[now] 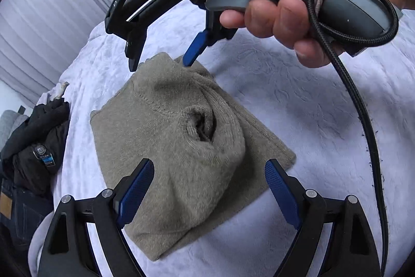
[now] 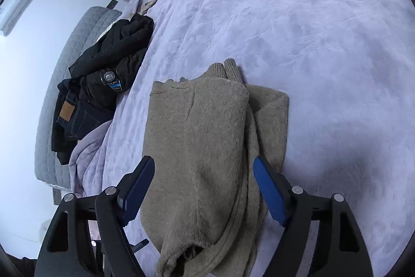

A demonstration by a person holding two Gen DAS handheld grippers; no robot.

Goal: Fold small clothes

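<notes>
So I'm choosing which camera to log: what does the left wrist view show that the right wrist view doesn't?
Only the left wrist view shows the right gripper, the hand holding it, its black cable, and its open fingers above the sweater's far edge. Only the right wrist view shows the grey quilted headboard. Both show the folded tan sweater on the white blanket and the dark clothes pile.

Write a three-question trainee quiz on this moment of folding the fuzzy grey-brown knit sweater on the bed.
1. True or false: the right gripper is clamped on the fuzzy grey-brown knit sweater.
2. Which lies beside the sweater? A) pile of dark clothes B) wicker basket C) red towel
3. Fill in: the sweater rests on a pale lilac plush ____.

Key: 1 false, its fingers are apart just above the sweater's far edge, as are the left gripper's; 2 A; 3 blanket.
</notes>
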